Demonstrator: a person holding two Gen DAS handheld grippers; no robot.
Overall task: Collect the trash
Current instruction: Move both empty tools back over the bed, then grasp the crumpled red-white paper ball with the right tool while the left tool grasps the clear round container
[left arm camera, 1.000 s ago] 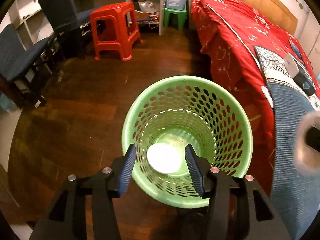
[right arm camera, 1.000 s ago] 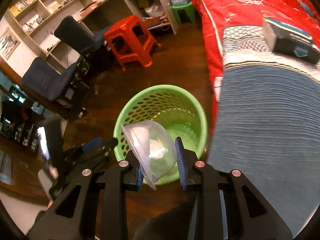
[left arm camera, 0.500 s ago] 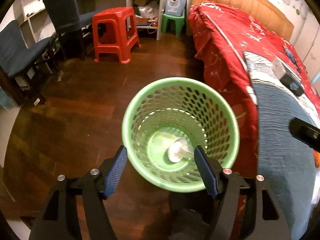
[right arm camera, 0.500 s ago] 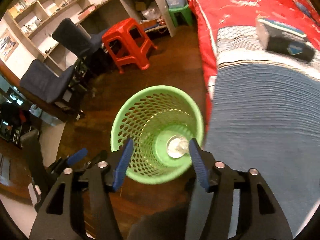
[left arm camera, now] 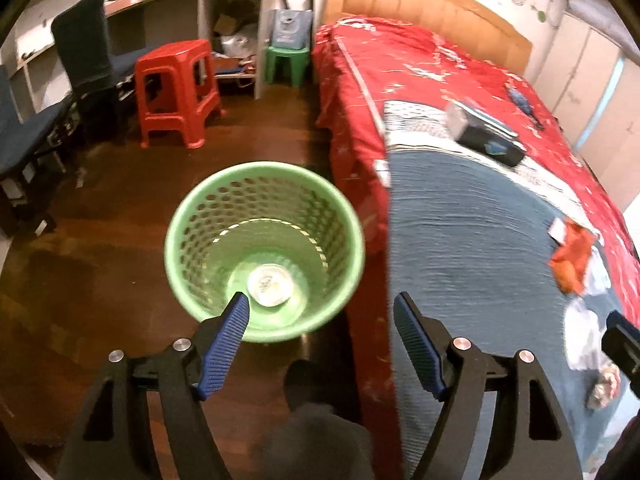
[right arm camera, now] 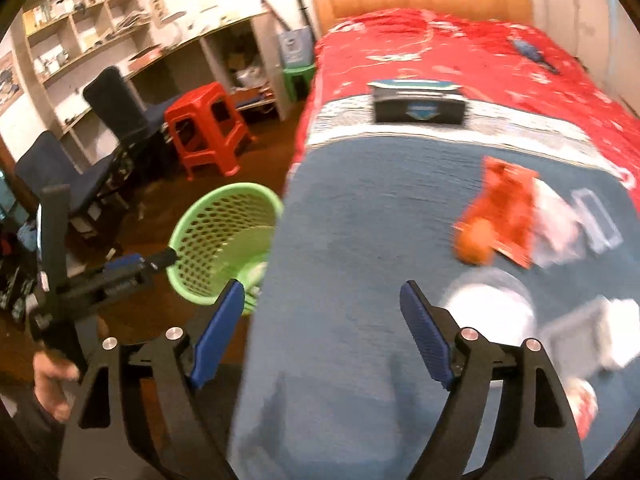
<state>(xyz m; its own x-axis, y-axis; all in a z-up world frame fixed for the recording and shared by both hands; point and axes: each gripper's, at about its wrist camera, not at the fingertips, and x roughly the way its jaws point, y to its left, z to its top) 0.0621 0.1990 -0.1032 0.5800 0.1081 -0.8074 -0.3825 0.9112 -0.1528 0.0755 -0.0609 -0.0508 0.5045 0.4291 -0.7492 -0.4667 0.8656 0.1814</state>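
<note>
A green perforated bin [left arm camera: 264, 248] stands on the wooden floor beside the bed; it also shows in the right wrist view [right arm camera: 222, 248]. Clear plastic trash [left arm camera: 269, 285] lies at its bottom. My left gripper [left arm camera: 320, 312] is open and empty, above the bin's near right rim. My right gripper [right arm camera: 322, 296] is open and empty over the blue blanket [right arm camera: 360, 240]. On the blanket lie a red wrapper [right arm camera: 504, 210], an orange ball [right arm camera: 474, 242], a white cup-like piece [right arm camera: 488, 308] and clear plastic pieces [right arm camera: 592, 220].
A black box [right arm camera: 418, 102] lies on the bed's red cover [right arm camera: 440, 44]. A red stool [left arm camera: 176, 92], a green stool [left arm camera: 288, 62] and dark blue chairs [left arm camera: 88, 60] stand on the floor beyond the bin. Shelves line the far wall.
Both grippers opened and dropped their plastic trash into the bin. Both then swung right; the right one now faces the bed with its trash.
</note>
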